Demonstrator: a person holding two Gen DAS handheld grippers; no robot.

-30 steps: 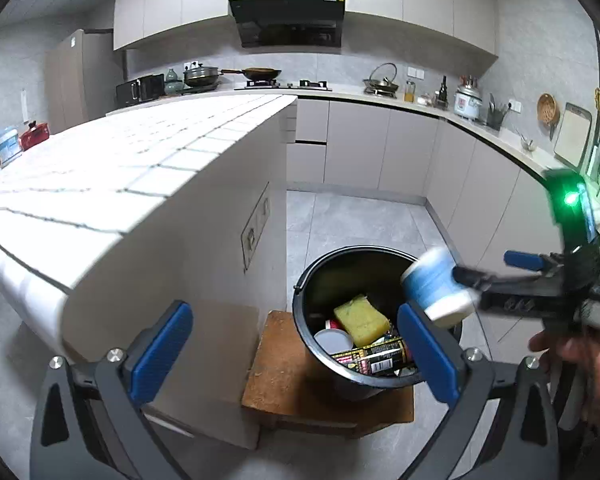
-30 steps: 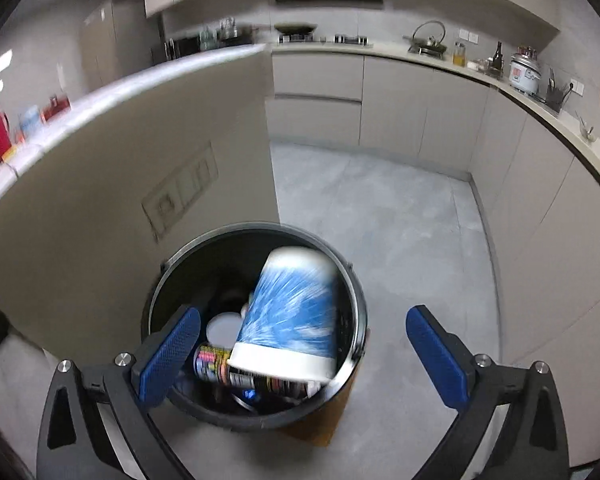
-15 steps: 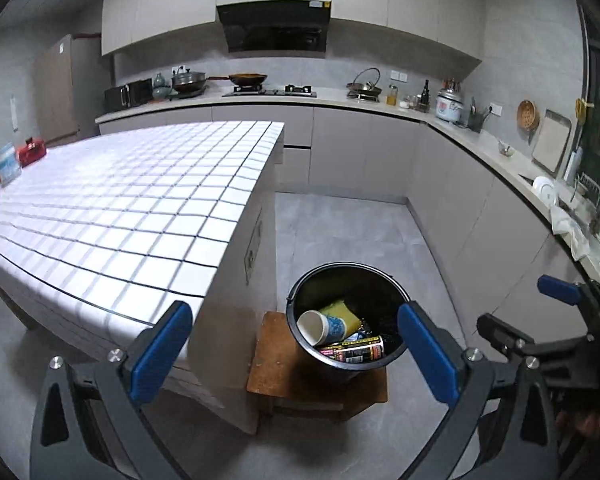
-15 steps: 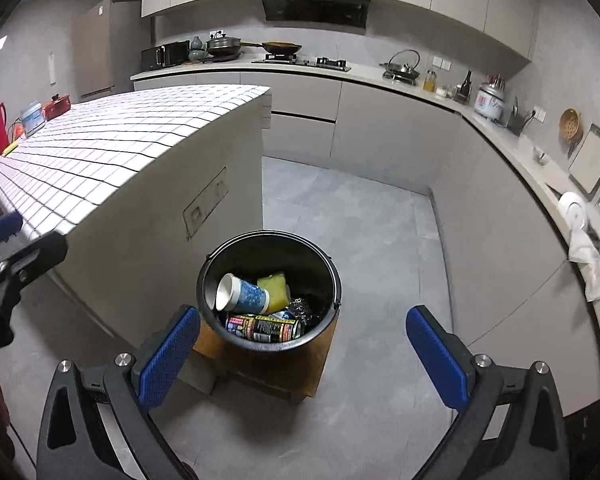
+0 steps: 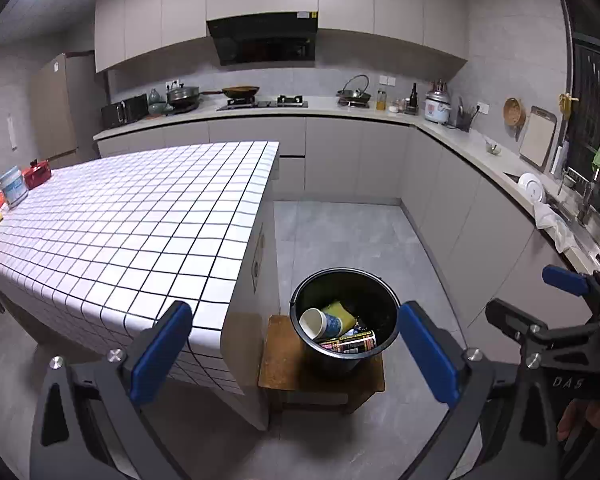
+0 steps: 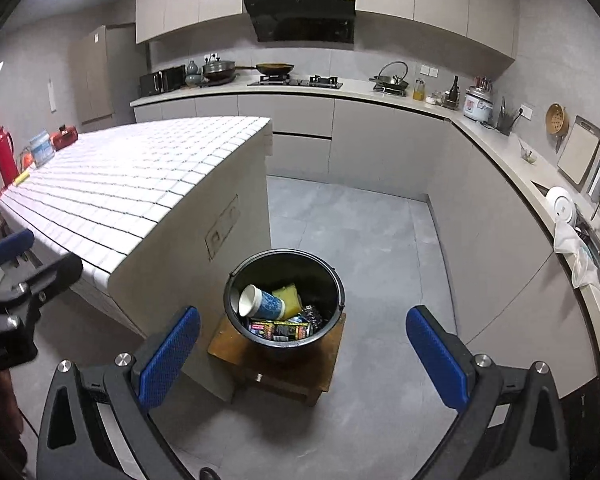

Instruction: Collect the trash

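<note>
A black bucket (image 5: 374, 280) (image 6: 240, 276) stands on a low wooden stool (image 5: 278, 364) (image 6: 228, 340) beside the tiled island. In it lie a blue-and-white paper cup (image 5: 324, 323) (image 6: 262, 304), a yellow sponge (image 5: 338, 309) (image 6: 288, 294) and dark printed wrappers (image 5: 350, 342) (image 6: 280, 330). My left gripper (image 5: 294, 354) is open and empty, high above and short of the bucket. My right gripper (image 6: 302, 356) is open and empty, also raised; it also shows in the left wrist view (image 5: 536, 300).
The white tiled island (image 5: 140, 220) (image 6: 140, 168) fills the left, with a red thermos (image 6: 2, 154), a jar (image 5: 14, 186) and a red box (image 5: 38, 172) at its far end. Counters with cabinets (image 6: 480, 208) run along the back and right. Grey floor (image 6: 360, 232) lies between.
The right gripper let go of the paper cup, which now lies in the bucket. Both grippers have drawn back and upward, so the bucket looks smaller and more island top shows.
</note>
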